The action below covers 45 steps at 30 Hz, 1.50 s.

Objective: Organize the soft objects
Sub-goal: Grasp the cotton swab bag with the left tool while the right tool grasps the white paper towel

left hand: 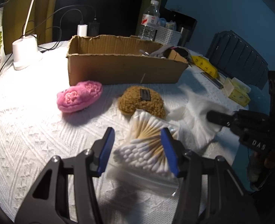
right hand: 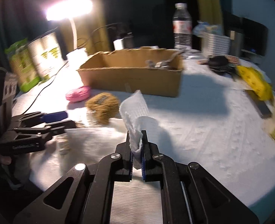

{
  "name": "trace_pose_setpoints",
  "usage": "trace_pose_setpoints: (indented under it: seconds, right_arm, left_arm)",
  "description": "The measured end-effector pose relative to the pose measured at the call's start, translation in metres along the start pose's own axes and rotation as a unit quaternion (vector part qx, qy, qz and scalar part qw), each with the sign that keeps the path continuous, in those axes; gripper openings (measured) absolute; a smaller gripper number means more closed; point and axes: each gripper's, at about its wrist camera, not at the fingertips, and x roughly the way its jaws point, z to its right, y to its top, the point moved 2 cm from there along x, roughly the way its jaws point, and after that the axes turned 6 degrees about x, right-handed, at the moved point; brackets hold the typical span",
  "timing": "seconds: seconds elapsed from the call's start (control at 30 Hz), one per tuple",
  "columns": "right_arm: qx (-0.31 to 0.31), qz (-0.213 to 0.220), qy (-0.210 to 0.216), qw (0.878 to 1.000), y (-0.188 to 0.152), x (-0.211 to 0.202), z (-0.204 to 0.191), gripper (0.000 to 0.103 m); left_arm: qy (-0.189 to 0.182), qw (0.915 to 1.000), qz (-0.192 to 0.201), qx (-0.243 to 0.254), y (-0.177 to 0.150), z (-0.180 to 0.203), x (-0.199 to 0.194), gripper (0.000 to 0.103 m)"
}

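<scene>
Pinched tight in the right gripper [right hand: 137,145] — a white tissue [right hand: 135,110], lower centre. Left gripper [left hand: 137,149] part-open astride the cotton-swab bag [left hand: 146,149]. Next, probably — carry to the cardboard box [right hand: 133,78], upper centre.

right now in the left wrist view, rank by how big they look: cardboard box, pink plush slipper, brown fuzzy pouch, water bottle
1. cardboard box, clearly largest.
2. pink plush slipper and brown fuzzy pouch: look about alike, so no ranking between them.
3. water bottle: looks smallest, but it stands farthest back, so its true size is unsure.

wall [left hand: 240,9]: blue | curtain [right hand: 208,3]: yellow-green | desk lamp [right hand: 70,9]: lit, glaring | tablecloth [left hand: 25,121]: white, textured
</scene>
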Motion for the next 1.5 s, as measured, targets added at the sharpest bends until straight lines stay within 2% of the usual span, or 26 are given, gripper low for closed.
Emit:
trace_pose_setpoints:
  seconds: [0.2, 0.23, 0.27, 0.37, 0.47, 0.57, 0.73, 0.83, 0.9, 0.97, 1.03, 1.07, 1.13, 1.17, 1.2, 1.23, 1.3, 1.37, 1.5]
  right_arm:
    - [-0.009, -0.037, 0.027, 0.999, -0.006, 0.024, -0.02, 0.01]
    - [-0.009, -0.047, 0.028, 0.998, -0.007, 0.028, -0.02, 0.019]
    - [-0.009, -0.058, 0.03, 0.998, -0.01, 0.032, -0.021, 0.035]
    - [-0.009, -0.071, 0.047, 0.996, -0.015, 0.035, -0.023, 0.06]
    - [-0.022, -0.074, 0.056, 0.995, -0.017, 0.031, -0.028, 0.067]
    - [-0.052, -0.074, 0.047, 0.995, -0.021, 0.03, -0.034, 0.07]
    - [-0.113, -0.044, -0.013, 0.993, -0.028, 0.036, -0.038, 0.074]
    - [-0.092, -0.044, -0.003, 0.995, -0.026, 0.038, -0.029, 0.074]
    - [-0.084, -0.04, -0.008, 0.996, -0.024, 0.039, -0.024, 0.065]
    - [-0.072, -0.032, -0.022, 0.997, -0.021, 0.038, -0.015, 0.033]
    - [-0.056, -0.027, -0.028, 0.998, -0.019, 0.035, -0.004, 0.02]
    - [-0.05, -0.026, -0.025, 0.998, -0.018, 0.035, -0.001, 0.017]
    - [-0.047, -0.023, -0.02, 0.998, -0.018, 0.034, 0.003, 0.016]
    - [-0.049, -0.021, -0.021, 0.998, -0.019, 0.034, 0.002, 0.016]
    - [-0.049, -0.019, -0.021, 0.998, -0.019, 0.034, 0.002, 0.016]
    - [-0.047, -0.016, -0.019, 0.999, -0.019, 0.034, 0.002, 0.016]
    - [-0.043, -0.013, -0.014, 0.999, -0.02, 0.033, 0.005, 0.016]
    - [-0.035, -0.012, -0.006, 0.999, -0.021, 0.032, 0.008, 0.016]
    - [-0.026, -0.01, 0.002, 1.0, -0.02, 0.033, 0.009, 0.016]
  left_arm:
    - [-0.006, 0.9999, 0.005, 0.006, 0.0, 0.002, -0.002, 0.053]
    - [-0.008, 0.9999, 0.007, 0.006, 0.0, 0.002, -0.002, 0.053]
    - [-0.009, 0.9999, 0.008, 0.006, 0.0, 0.002, -0.003, 0.053]
    - [-0.01, 0.9999, 0.012, 0.005, 0.0, 0.002, -0.004, 0.053]
    - [-0.011, 0.9998, 0.015, 0.006, -0.001, 0.002, -0.005, 0.053]
    - [-0.012, 0.9998, 0.014, 0.005, -0.001, 0.002, -0.005, 0.053]
    - [-0.011, 0.9998, 0.014, 0.007, 0.0, 0.002, -0.005, 0.053]
    - [-0.01, 0.9998, 0.013, 0.009, -0.001, 0.002, -0.005, 0.053]
    - [-0.009, 0.9998, 0.012, 0.011, -0.001, 0.003, -0.004, 0.053]
    - [-0.008, 0.9998, 0.013, 0.015, -0.001, 0.004, -0.004, 0.053]
    - [-0.015, 0.9997, 0.013, 0.017, -0.001, 0.005, -0.003, 0.053]
    - [-0.022, 0.9995, 0.013, 0.016, -0.001, 0.005, -0.003, 0.053]
    - [-0.024, 0.9994, 0.015, 0.022, 0.0, 0.008, -0.003, 0.055]
    - [-0.023, 0.9992, 0.016, 0.028, 0.0, 0.01, -0.004, 0.061]
    - [-0.025, 0.999, 0.013, 0.035, 0.001, 0.013, -0.003, 0.089]
    - [-0.027, 0.9986, 0.014, 0.042, 0.001, 0.017, -0.004, 0.102]
    - [-0.024, 0.9977, 0.017, 0.061, 0.002, 0.024, -0.004, 0.102]
    - [-0.016, 0.9977, -0.001, 0.066, 0.001, 0.027, 0.002, 0.102]
    - [-0.016, 0.9983, -0.045, 0.033, 0.003, 0.017, 0.019, 0.101]
